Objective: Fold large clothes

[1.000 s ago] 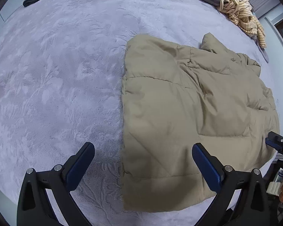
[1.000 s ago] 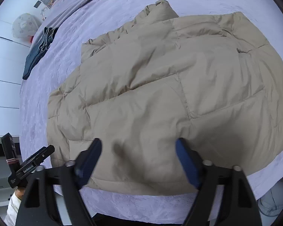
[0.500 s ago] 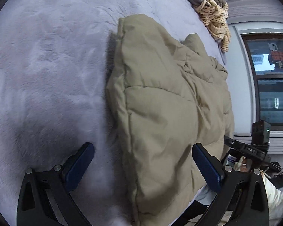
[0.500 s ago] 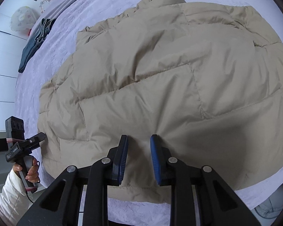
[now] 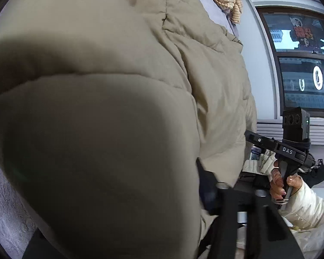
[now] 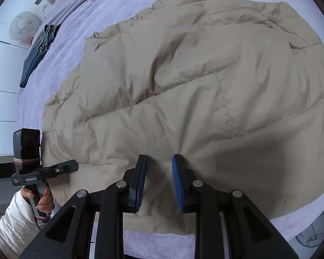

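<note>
Lavender bedspread (image 6: 80, 49) under tan puffer jacket (image 6: 183, 86); window (image 5: 300, 64) behind. Right gripper (image 6: 158, 161) pinches jacket hem; left gripper (image 6: 75, 165) closing on it.

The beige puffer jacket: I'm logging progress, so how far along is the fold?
Done: the beige puffer jacket lies spread on the lilac bedspread. In hand: the right tongs pinch its near hem, while the left tongs are closing at its corner. Left: no fold shows yet, so all the folding remains.
</note>
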